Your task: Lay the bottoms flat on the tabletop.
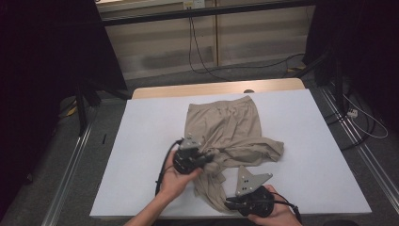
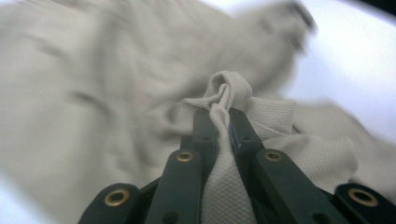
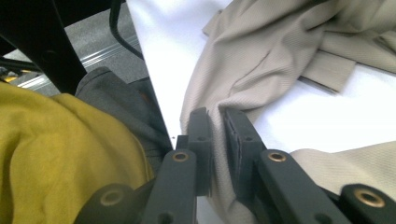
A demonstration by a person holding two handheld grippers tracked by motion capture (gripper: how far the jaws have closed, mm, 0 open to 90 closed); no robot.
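A beige garment point(image 1: 230, 132) lies crumpled on the white table point(image 1: 150, 141), its far part spread flat and its near part bunched toward the front edge. My left gripper point(image 1: 209, 157) is shut on a bunched fold of the beige garment point(image 2: 229, 93); the fabric runs between the two black jaws and bulges above their tips. My right gripper point(image 1: 230, 203), near the table's front edge, is shut on the near hem of the beige garment point(image 3: 261, 56), with cloth pinched between its jaws point(image 3: 218, 121).
A wooden strip point(image 1: 216, 88) runs along the table's far edge. Cables point(image 1: 197, 52) trail over the grey floor behind. Metal rails point(image 1: 70, 165) flank the table. A yellow and grey sleeve point(image 3: 56, 140) sits just off the table's front edge.
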